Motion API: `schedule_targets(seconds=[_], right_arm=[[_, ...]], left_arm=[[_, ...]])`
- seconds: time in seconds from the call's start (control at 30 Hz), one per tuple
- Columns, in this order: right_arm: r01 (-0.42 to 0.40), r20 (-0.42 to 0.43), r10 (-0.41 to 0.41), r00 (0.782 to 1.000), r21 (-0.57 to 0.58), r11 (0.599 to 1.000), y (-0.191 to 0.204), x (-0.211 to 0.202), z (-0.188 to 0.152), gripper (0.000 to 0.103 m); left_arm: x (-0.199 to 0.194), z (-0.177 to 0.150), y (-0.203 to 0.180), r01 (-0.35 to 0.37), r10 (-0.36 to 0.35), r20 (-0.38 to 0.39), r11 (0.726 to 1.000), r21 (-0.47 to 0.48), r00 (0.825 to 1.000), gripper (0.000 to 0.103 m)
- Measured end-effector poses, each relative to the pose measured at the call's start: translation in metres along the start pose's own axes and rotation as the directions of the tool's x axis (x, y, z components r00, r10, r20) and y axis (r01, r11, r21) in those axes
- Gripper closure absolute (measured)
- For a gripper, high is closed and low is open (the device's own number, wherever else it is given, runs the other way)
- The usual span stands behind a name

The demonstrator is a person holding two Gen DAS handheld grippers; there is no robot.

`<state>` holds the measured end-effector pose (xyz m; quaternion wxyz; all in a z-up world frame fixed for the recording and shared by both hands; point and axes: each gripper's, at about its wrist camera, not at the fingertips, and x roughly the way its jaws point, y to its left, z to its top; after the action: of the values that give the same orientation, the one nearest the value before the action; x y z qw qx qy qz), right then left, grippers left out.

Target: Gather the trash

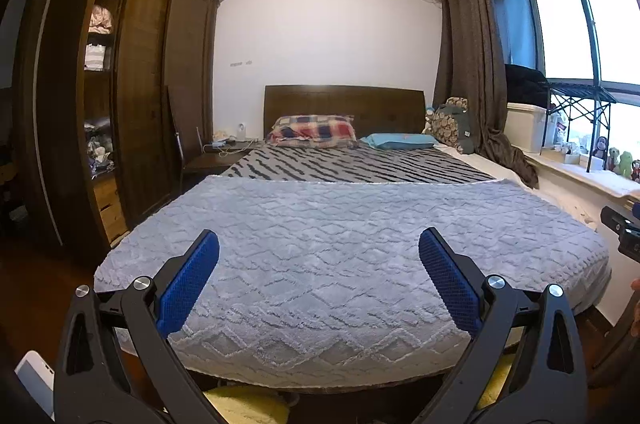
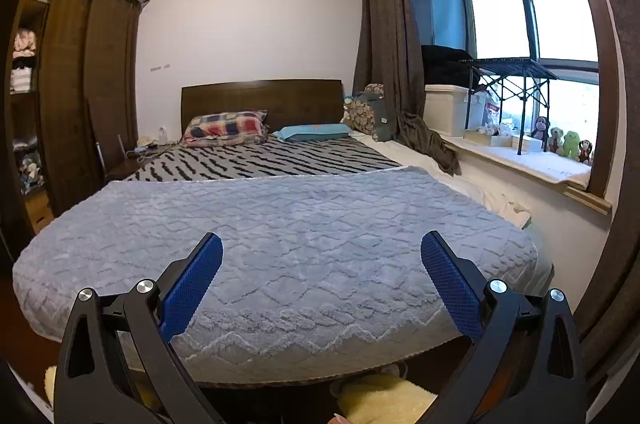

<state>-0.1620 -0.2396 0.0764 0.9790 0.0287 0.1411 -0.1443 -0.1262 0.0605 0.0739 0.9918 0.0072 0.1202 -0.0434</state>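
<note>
Claws (image 1: 319,251) (image 2: 321,251) agape over bed (image 1: 340,244)

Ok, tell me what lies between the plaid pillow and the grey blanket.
Only the zebra-striped sheet lies between plaid pillow and grey blanket, in both views.

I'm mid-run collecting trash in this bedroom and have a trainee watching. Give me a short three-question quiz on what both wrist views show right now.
1. True or false: the left tool and the right tool are both open and hold nothing.
2. Which lies nearer the headboard? A) grey blanket B) striped cover
3. Fill in: the plush toys stand on the ____.

Key: 1 true; 2 B; 3 windowsill.
</note>
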Motion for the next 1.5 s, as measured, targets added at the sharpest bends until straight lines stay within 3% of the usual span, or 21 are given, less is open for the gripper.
schedule_targets(seconds=[0.33, 1.5], right_arm=[[-0.01, 0.048, 0.01, 0.999, -0.006, 1.0, 0.001, -0.011, 0.003, 0.003], [-0.04, 0.009, 0.04, 0.999, -0.029, 0.999, 0.011, -0.008, -0.005, 0.003]], left_arm=[[-0.002, -0.005, -0.008, 0.026, -0.026, -0.004, 0.999, 0.024, 1.0, 0.008], [0.002, -0.015, -0.005, 0.051, -0.051, -0.054, 0.999, 0.006, 0.997, 0.008]])
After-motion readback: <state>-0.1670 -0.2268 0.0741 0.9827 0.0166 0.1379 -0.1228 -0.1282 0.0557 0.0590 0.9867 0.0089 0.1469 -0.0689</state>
